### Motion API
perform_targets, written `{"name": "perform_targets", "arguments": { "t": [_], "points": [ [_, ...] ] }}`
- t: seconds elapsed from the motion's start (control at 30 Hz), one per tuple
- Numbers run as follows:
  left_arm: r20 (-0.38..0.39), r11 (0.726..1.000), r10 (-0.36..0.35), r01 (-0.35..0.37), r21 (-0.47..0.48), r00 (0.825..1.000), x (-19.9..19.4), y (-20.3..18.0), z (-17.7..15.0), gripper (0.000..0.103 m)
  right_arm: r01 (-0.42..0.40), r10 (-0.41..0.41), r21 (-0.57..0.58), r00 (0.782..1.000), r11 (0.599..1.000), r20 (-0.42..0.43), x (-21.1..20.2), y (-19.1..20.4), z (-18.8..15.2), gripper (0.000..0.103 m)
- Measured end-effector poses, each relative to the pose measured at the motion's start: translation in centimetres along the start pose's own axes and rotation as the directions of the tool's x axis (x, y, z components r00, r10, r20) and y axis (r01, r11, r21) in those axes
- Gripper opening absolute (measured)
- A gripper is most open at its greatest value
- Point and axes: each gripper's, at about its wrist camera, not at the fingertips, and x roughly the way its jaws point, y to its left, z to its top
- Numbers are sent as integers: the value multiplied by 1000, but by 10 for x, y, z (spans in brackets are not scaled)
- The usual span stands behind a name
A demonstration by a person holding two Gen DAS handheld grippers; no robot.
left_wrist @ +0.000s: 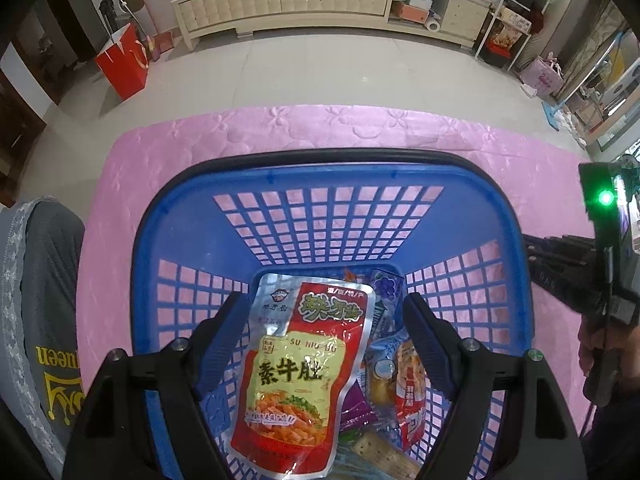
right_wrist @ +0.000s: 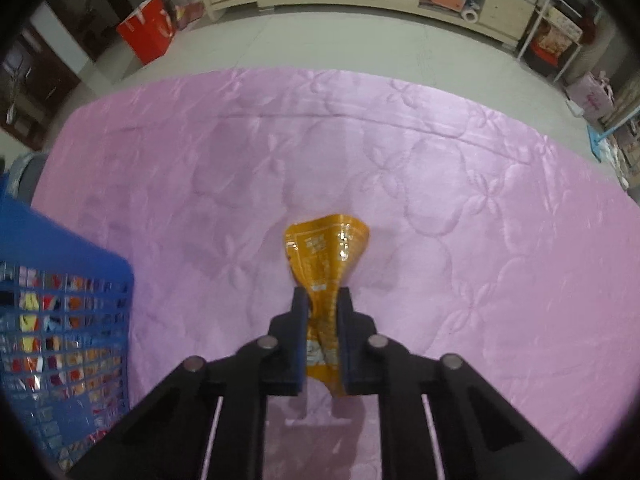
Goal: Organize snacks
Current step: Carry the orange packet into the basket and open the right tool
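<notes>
Left wrist view: the left gripper (left_wrist: 324, 316) sits nearest the lens, its 2 blue-padded fingers (left_wrist: 430, 340) spread apart and clasping nothing. Between them, without visible contact, lies a red and yellow snack pouch (left_wrist: 298, 364), face up on top of a heap of smaller packets (left_wrist: 400, 376) in the blue basket (left_wrist: 320, 176). The pouch runs from 12 o'clock to 6 o'clock in the basket floor; the smaller packets crowd its 3 o'clock side. The basket has lattice walls and a dark handle folded along its far rim. It stands on a pink quilted cloth (left_wrist: 168, 152) covering the tabletop. At 9 o'clock a grey garment with yellow lettering (left_wrist: 52, 320) is visible. At 3 o'clock a hand (left_wrist: 600, 352) holds the other black device, which shows a green light.

Right wrist view: the right gripper (right_wrist: 323, 300) is clenched on an orange snack packet (right_wrist: 326, 252). The packet is pinched at its middle, its far end flaring out at 12 o'clock beyond the fingertips. Whether it touches the cloth cannot be told. The basket stands at 8 o'clock of this gripper, well apart from the packet, with packets visible through its lattice.

A red paper bag (left_wrist: 124, 64) stands on the floor at 11 o'clock.
</notes>
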Motion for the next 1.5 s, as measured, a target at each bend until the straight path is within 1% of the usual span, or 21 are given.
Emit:
{"name": "perform_targets", "arguments": {
  "t": [0.1, 0.17, 0.23, 0.33, 0.4, 0.47, 0.5, 0.6, 0.7, 0.73, 0.9, 1.03, 1.17, 1.33, 1.43, 1.5],
  "points": [
    [19, 1000, -14, 14, -5, 1000, -10, 1, -6, 78, -26, 26, 23, 1000, 999, -8, -1, 2, -10, 15],
    [28, 1000, -13, 13, -6, 1000, -18, 4, -10, 78, -47, 48, 37, 999, 998, -7, -9, 2, -18, 15],
    [39, 1000, -14, 15, -11, 999, -28, 7, -15, 78, -49, 49, 30, 999, 998, 3, -23, 2, -28, 15],
    [60, 999, -24, 26, -26, 998, -43, 12, -22, 78, -65, 65, 22, 997, 998, 38, -50, 10, -33, 15],
    [70, 999, -31, 33, -30, 997, -52, 13, -28, 78, -77, 76, 12, 994, 997, 82, -77, 15, -40, 15],
    [84, 999, -39, 42, -26, 996, -65, 14, -34, 78, -79, 79, -5, 990, 997, 118, -103, 28, -43, 15],
    [93, 999, -41, 44, -26, 995, -71, 15, -36, 78, -82, 83, -14, 988, 997, 126, -108, 34, -40, 15],
    [124, 998, -50, 53, -28, 991, -91, 17, -44, 78, -96, 102, -45, 981, 994, 164, -140, 49, -47, 15],
    [154, 998, -55, 60, -29, 987, -109, 22, -52, 78, -101, 114, -74, 974, 992, 196, -160, 67, -49, 15],
    [163, 998, -56, 61, -27, 985, -115, 24, -54, 78, -108, 123, -84, 971, 991, 203, -164, 76, -40, 15],
    [210, 998, -46, 53, -28, 977, -139, 33, -71, 78, -141, 173, -146, 957, 979, 231, -190, 111, -47, 15],
    [236, 997, -44, 57, -48, 971, -152, 49, -86, 78, -168, 207, -178, 951, 970, 228, -189, 135, -50, 15],
    [248, 995, -49, 69, -77, 968, -160, 74, -112, 78, -193, 234, -202, 950, 960, 206, -183, 168, -54, 15],
    [249, 995, -12, 37, -93, 968, -164, 96, -145, 78, -216, 254, -193, 946, 957, 203, -175, 203, -65, 15],
    [256, 994, -15, 42, -102, 967, -163, 107, -164, 78, -230, 266, -201, 948, 952, 176, -162, 222, -70, 15],
    [247, 994, -11, 38, -103, 969, -159, 111, -173, 78, -249, 278, -194, 949, 949, 145, -152, 231, -72, 15]
  ]
}}
